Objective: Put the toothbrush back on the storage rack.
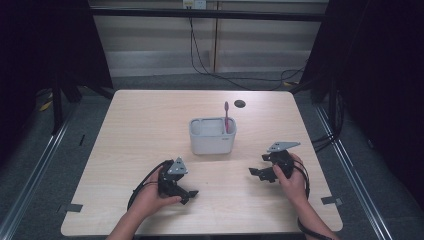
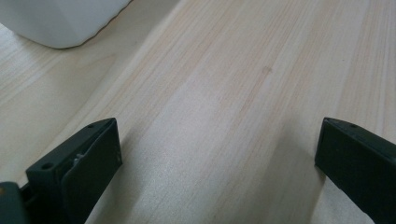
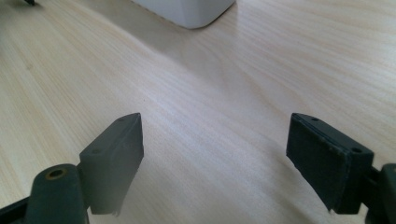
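My pink toothbrush (image 1: 226,116) stands nearly upright in the right-hand compartment of the white holder (image 1: 212,141) at mid-table, its long axis vertical and its upper end pointing up. I hold my left gripper (image 1: 184,192) low over the wooden table (image 1: 140,125) in front of the holder, jaws spread wide on nothing. My right gripper (image 1: 260,169) sits right of the holder, equally wide and empty.

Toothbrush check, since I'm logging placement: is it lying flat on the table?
No, the pink toothbrush stands upright in the white holder.
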